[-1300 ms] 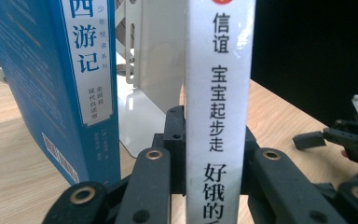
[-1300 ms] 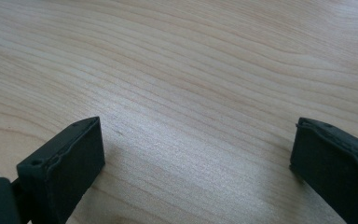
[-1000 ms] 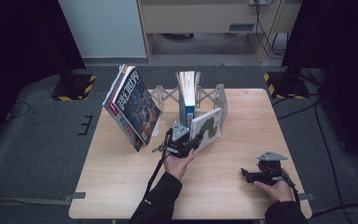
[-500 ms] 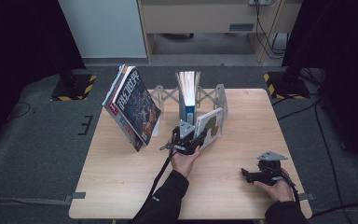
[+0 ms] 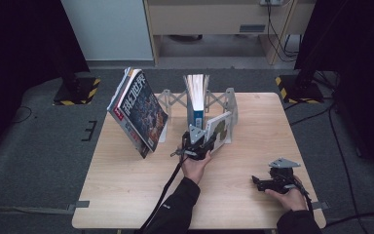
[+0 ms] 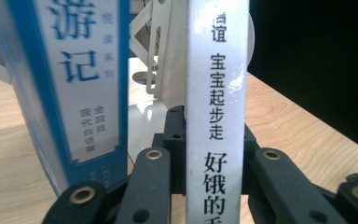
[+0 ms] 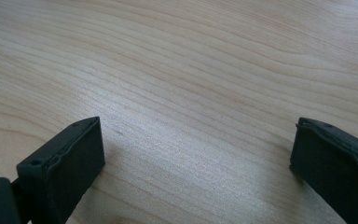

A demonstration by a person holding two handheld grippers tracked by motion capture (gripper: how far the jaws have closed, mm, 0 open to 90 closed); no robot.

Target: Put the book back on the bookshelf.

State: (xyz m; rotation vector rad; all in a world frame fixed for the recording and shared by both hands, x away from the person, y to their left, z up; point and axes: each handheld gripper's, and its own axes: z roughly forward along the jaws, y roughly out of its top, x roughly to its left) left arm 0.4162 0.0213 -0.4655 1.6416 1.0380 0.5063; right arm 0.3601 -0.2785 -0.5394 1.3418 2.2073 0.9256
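The thin white book (image 6: 217,112), glossy-spined with black characters, sits pinched between my left gripper's (image 5: 198,144) black matte fingers (image 6: 154,186), its lower end cut off below them. Just beside the fingers stands a blue-spined book (image 6: 81,84), upright in the white folding rack (image 5: 229,105). My right gripper (image 7: 196,154) rests spread over bare grained table (image 7: 191,70) wood.

Magazines (image 5: 139,114): a stack with a dark pictorial cover, leaning tilted at the tabletop's left rear. Tabletop (image 5: 126,180): light wood grain, rectangular. Blue book (image 5: 197,97): upright, spine with white label, also near in the left gripper view (image 6: 74,93). Yellow-and-black striped bases (image 5: 75,92): on the grey floor, one behind each rear corner. Cabinet (image 5: 214,17): beige, beyond the tabletop, cables hanging beside it.
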